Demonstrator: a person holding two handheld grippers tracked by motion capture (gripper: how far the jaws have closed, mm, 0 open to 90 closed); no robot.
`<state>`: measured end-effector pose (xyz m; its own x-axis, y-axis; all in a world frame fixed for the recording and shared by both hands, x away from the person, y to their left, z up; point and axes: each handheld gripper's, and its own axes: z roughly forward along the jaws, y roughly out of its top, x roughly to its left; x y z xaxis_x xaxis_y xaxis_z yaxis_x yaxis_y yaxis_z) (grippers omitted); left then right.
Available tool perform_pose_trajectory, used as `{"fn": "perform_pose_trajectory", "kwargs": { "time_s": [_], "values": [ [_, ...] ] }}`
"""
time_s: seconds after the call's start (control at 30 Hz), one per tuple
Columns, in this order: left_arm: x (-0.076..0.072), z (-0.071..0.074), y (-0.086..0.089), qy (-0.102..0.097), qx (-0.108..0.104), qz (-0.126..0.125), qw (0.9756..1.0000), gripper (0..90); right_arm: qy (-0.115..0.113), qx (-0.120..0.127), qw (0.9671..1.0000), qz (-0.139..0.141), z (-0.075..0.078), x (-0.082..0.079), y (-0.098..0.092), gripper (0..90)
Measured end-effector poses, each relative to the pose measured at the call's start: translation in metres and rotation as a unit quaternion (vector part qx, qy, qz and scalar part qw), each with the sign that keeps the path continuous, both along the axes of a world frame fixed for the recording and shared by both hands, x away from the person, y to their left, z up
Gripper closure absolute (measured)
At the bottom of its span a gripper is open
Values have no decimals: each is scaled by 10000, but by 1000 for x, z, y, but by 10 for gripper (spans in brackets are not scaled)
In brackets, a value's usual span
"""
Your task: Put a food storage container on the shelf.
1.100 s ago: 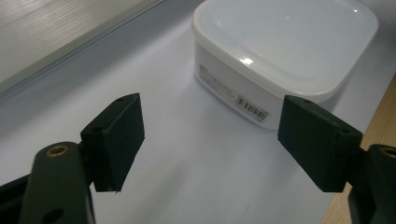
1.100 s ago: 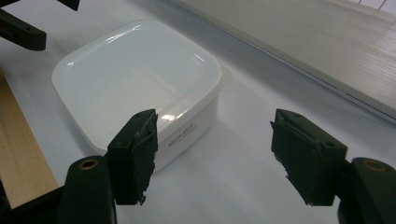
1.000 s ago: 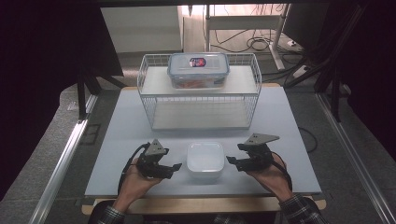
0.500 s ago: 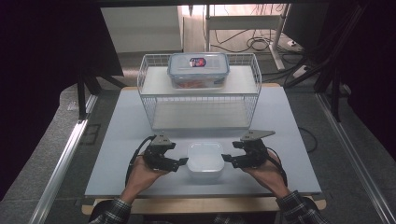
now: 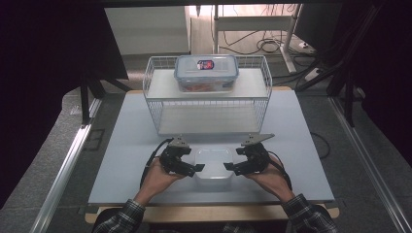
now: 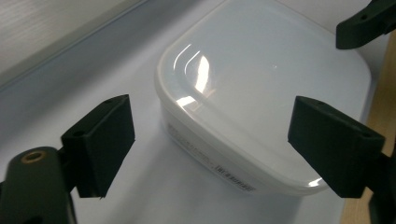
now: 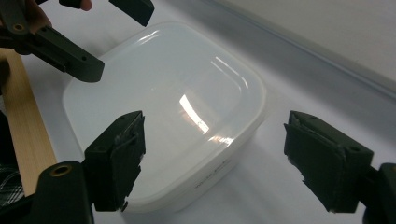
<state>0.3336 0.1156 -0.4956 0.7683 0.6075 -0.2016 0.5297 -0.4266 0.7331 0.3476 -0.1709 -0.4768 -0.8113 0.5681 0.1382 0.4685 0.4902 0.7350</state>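
Note:
A white, translucent lidded container point(image 5: 214, 162) point(image 6: 261, 93) point(image 7: 163, 107) sits on the pale tabletop near the front edge. My left gripper point(image 5: 197, 168) point(image 6: 210, 140) is at its left side and my right gripper point(image 5: 228, 166) point(image 7: 219, 158) at its right side, tips pointing at each other. Both pairs of jaws have just been opening and stand wide apart. In each gripper view a side of the container lies just ahead, between the jaws, with no pad pressing on it. The left gripper point(image 7: 114, 39) also appears across the lid in the right gripper view.
A white wire rack point(image 5: 150, 104) stands behind the container at the back of the table. On its upper shelf is a clear box with a blue-rimmed lid point(image 5: 206, 73). The wooden table edge point(image 5: 194, 213) runs close behind my hands.
Both grippers have come inward from either side and now flank the white container closely. Their jaws stand wider apart than before.

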Motion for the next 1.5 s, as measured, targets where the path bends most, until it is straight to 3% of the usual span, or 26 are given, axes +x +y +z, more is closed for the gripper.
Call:
{"fn": "perform_pose_trajectory", "kwargs": {
  "time_s": [0.1,0.17,0.2,0.23,0.33,0.47,0.67,0.73,0.8,0.83,1.23,1.3,1.37,1.5],
  "values": [
    [2,-4,1,259,-192,-64,9995,134,162,-41,9998,52,-5,1,2,189],
    [3,-6,1,455,-353,-166,9982,143,363,75,9993,87,-8,1,3,196],
    [3,-6,1,455,-353,-166,9982,161,433,97,9990,99,-9,1,4,206],
    [2,-8,1,597,-461,-293,9967,174,485,134,9987,104,-9,0,4,213],
    [0,-8,1,637,-455,-271,9966,188,583,120,9982,45,-8,-2,3,241],
    [-7,-7,6,841,-587,-265,9944,264,927,228,9954,-6,-8,-4,0,297],
    [-17,-1,11,708,-570,-48,9958,450,957,299,9946,-286,-3,-11,-5,470],
    [-19,0,11,625,-651,154,9958,509,973,359,9939,-372,-1,-12,-8,533],
    [-20,1,12,559,-675,259,9958,581,926,377,9941,-416,0,-13,-9,569],
    [-21,3,11,462,-690,386,9958,604,788,367,9950,-491,4,-14,-10,610],
    [-24,2,15,508,-1059,879,9892,714,650,612,9928,-799,6,-18,-10,716],
    [-25,3,17,415,-1043,956,9891,758,573,647,9928,-833,6,-18,-11,767],
    [-25,3,15,272,-923,985,9905,779,406,578,9939,-850,5,-20,-10,784],
    [-25,2,16,294,-979,1030,9894,779,328,605,9936,-900,4,-19,-8,783]
  ]
}}
